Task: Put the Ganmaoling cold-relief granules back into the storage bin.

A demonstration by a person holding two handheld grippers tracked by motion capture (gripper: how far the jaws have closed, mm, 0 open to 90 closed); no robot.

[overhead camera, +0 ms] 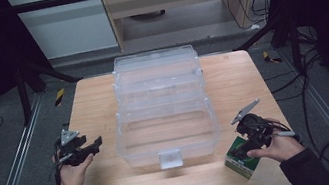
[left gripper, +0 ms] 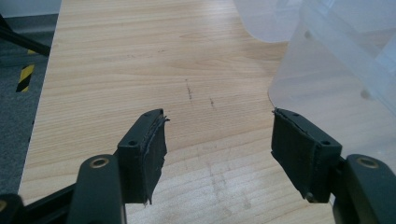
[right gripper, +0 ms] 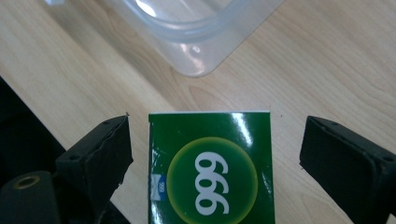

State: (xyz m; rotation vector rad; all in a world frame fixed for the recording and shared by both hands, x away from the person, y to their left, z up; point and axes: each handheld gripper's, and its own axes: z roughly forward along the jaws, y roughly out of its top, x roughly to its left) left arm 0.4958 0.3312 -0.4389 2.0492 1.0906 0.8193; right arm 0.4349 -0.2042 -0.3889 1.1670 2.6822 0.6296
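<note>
Black right jaws: the right gripper (right gripper: 215, 154) has its jaws spread, one on each side of the green box (right gripper: 211, 168), with a gap on both sides; neither pad presses on it.
Right gripper seen from above: the right gripper (overhead camera: 251, 145) sits at the near right of the table, just over the box (overhead camera: 238, 161), in the person's right hand (overhead camera: 279, 147).
Green box: it rests on the wood near the front right edge; its face is green with a yellow-green disc and the white figures 999, and its side is white.
Left gripper: the left gripper (left gripper: 217, 140) has its jaws spread wide with bare wood between them; the pads (left gripper: 154, 149) look frayed at the edges.
Left gripper seen from above: the left gripper (overhead camera: 91, 146) is at the near left of the table, in the left hand (overhead camera: 75, 172), its tips pointing toward the clear organiser (overhead camera: 162, 108) and apart from it.
Clear organiser: a see-through plastic case opened into stepped tiers stands in the middle of the table, with a latch (overhead camera: 170, 159) at its near wall; its lowest tray shows no contents. A rounded corner of it lies just beyond the box in the right gripper view.
Table: light wooden table (overhead camera: 93, 104) with a few dark scuff marks (left gripper: 189, 89).
Surroundings: grey floor (overhead camera: 5, 149), black frame posts, cables at the right.
</note>
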